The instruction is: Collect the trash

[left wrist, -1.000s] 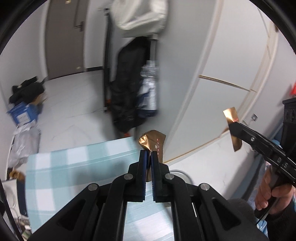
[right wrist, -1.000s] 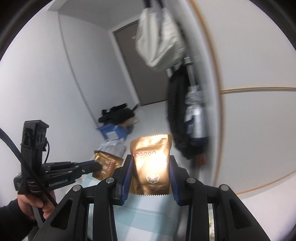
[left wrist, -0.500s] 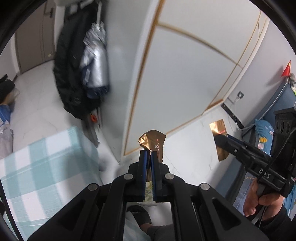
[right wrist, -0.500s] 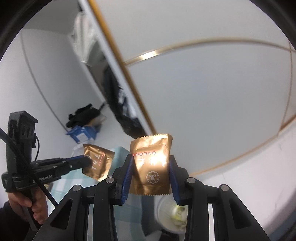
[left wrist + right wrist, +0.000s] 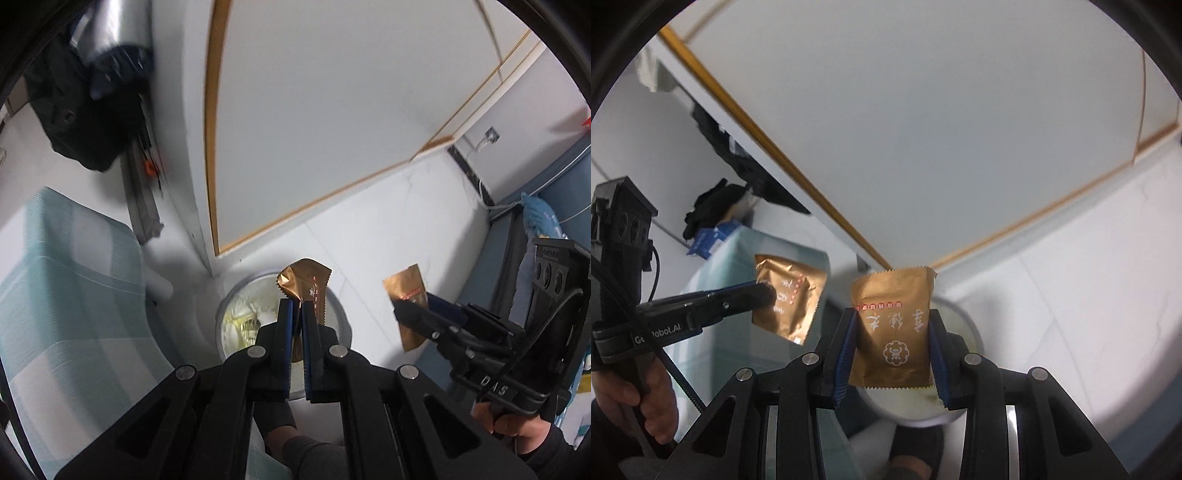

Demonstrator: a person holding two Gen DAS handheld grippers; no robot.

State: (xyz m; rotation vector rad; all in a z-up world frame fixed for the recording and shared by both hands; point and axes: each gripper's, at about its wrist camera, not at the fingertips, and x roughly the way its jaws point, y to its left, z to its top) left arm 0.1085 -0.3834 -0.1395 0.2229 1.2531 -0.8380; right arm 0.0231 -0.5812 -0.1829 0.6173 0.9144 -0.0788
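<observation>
Both hands dropped since prev frame; white bin [image 5: 282,332] now sits under us. Left gripper [image 5: 295,314] pinches crumpled gold wrapper [image 5: 304,286] edge-on; right gripper [image 5: 892,343] clamps flat gold packet [image 5: 892,325] widthwise, both poised for drop.

The left gripper [image 5: 768,291] reads "Robot.AI"; the right gripper [image 5: 410,314] reads "DAS".

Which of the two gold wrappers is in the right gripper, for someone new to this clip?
Start at the round white bin on the floor below the gold-trimmed white panel. Above its rim, the right gripper holds a gold wrapper flat by its two side edges, printed face to the camera. The other gold wrapper, in the left gripper, is pinched thin and creased.
</observation>
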